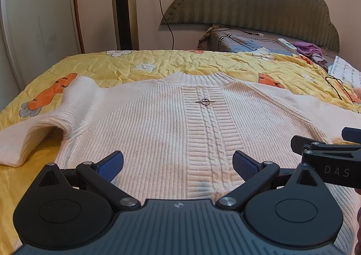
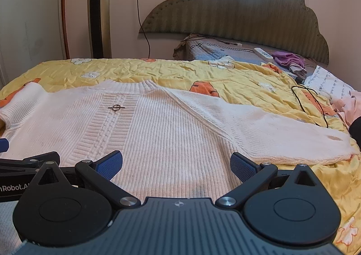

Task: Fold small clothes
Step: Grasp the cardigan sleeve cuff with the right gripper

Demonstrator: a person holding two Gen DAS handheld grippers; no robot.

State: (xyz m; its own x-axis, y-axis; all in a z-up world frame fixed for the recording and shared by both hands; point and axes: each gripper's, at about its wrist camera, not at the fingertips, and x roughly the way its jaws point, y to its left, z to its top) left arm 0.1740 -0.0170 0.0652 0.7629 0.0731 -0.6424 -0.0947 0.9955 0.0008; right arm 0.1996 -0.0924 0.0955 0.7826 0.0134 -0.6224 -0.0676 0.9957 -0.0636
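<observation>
A cream knitted sweater (image 1: 158, 124) lies flat on the yellow bedspread (image 1: 180, 63), collar far from me, with a small metal ring pin (image 1: 205, 101) on its cable-knit centre. Its left sleeve (image 1: 45, 119) bends back on itself; the right sleeve (image 2: 282, 128) stretches out straight. My left gripper (image 1: 178, 164) hovers open over the sweater's lower middle, blue pads wide apart, nothing between them. My right gripper (image 2: 176, 164) is open too, over the sweater's lower right part (image 2: 176, 137). The right gripper (image 1: 327, 144) shows at the right edge of the left wrist view.
The yellow carrot-print bedspread (image 2: 203, 70) covers the bed. At the far right lie a black cable (image 2: 311, 101), a power strip (image 2: 262, 53), purple cloth (image 2: 286, 57) and a printed pillow (image 2: 327, 83). A tower fan (image 2: 98, 13) stands by the wall, left of the padded headboard (image 2: 237, 11).
</observation>
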